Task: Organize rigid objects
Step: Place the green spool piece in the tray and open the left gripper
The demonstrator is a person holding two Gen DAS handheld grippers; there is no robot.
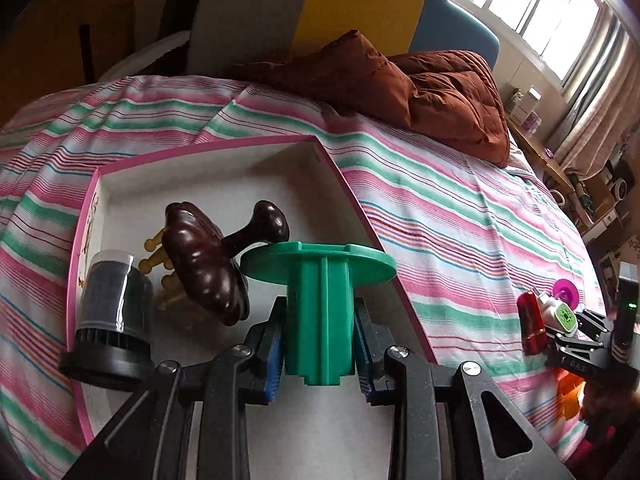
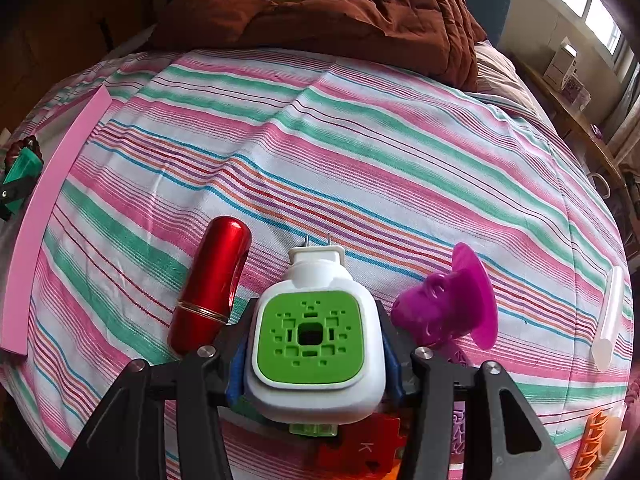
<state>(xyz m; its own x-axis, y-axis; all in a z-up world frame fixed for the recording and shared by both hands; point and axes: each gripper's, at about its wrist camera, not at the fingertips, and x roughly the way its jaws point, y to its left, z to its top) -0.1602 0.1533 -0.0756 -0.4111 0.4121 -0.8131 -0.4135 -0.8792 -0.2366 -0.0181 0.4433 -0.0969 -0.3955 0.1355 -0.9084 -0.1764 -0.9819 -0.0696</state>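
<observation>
**Spool over box, plug gripped on bed**

Left tongs (image 1: 320, 344) clamped on green spool (image 1: 320, 300), hovering above pink box (image 1: 340, 168). Likely light, stiff, slick; hub the best hold. Right tongs (image 2: 312, 360) gripping plug (image 2: 312, 340); lipstick (image 2: 212, 280) at ten o'clock.

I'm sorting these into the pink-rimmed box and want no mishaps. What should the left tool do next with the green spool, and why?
Probably lower it a little and release. The left tool grips the green spool above the pink-rimmed box, over bare floor to the right of the dark brown massager and black-capped jar, so it should land clear.
</observation>
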